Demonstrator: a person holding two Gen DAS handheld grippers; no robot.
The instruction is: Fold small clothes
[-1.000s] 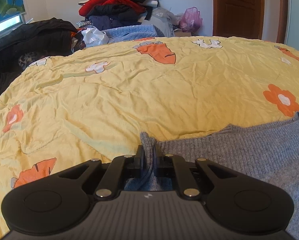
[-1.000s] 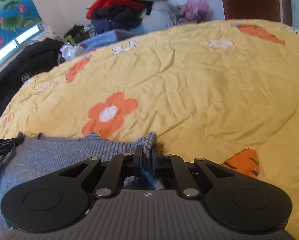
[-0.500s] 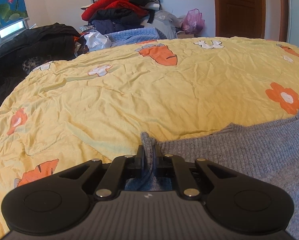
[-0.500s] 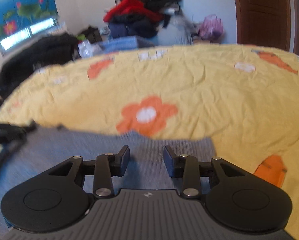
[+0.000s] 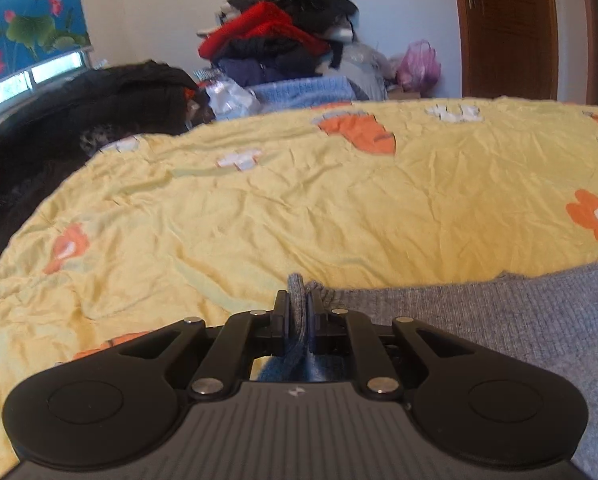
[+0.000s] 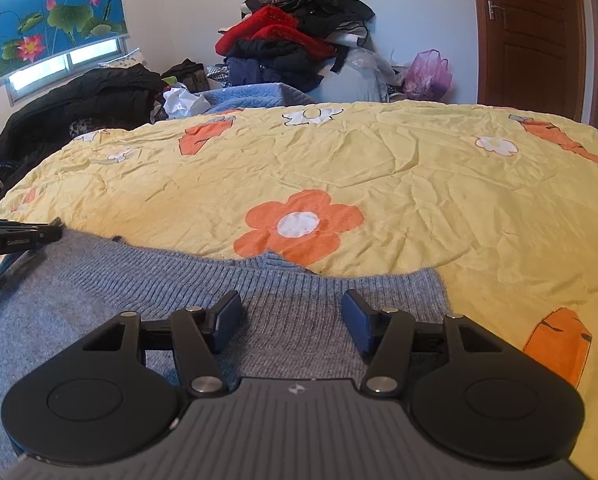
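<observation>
A grey-blue knitted sweater [image 6: 99, 320] lies spread on the bed's yellow flowered quilt [image 6: 379, 184], its ribbed edge running left to right across the near side of the bed, just in front of both of your tools. Your left tongs [image 5: 297, 316] are closed tight on a bunched corner of that knit, the cloth standing up between the pads. Your right tongs [image 6: 293, 316] are spread wide and hold nothing; they hover just above the flat knit, with the garment's right corner [image 6: 431, 284] slightly ahead and to their right (the sweater's long axis, as far as these views show, runs from one tool to the other). The tip of your left tool [image 6: 23, 236] shows at the far left edge of the right-hand view, so the two tools stand well apart along that edge. The coming move likely turns on this: the free corner lies nearer your right hand, while your left alone has a grip. Beyond the bed, a heap of clothes [image 6: 291, 40], a pink bag [image 6: 427, 72] and a wooden door [image 6: 535, 32] fill the back wall.
</observation>
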